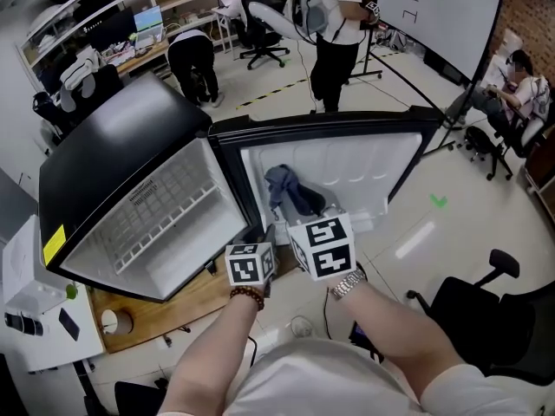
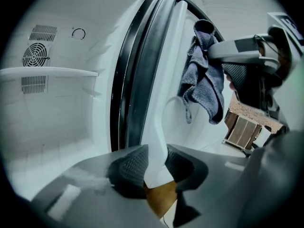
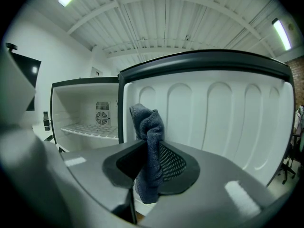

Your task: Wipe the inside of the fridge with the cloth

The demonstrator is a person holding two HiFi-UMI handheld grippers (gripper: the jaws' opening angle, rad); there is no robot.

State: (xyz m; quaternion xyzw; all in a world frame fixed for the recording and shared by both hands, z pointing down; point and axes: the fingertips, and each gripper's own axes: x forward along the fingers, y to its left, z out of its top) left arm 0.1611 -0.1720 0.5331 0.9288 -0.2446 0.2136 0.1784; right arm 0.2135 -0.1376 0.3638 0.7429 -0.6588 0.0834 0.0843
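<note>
Workshop floor, with a whiteboard (image 1: 442, 11) at one o'clock and an office chair (image 1: 473, 310) at four. Open fridge (image 1: 113, 146) at ten. Left gripper (image 2: 156, 165), tilted down, clamps the fridge door (image 1: 373, 167) by its edge. Right gripper (image 3: 149, 163), nearly level, pinches the grey cloth (image 3: 148, 127) close to the door's lining.

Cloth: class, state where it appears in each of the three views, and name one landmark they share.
Head view: cloth at centre, against the door.
Left gripper view: upper right, hanging.
Right gripper view: centre, between the jaws.
Shared landmark: the door's white inner face.
</note>
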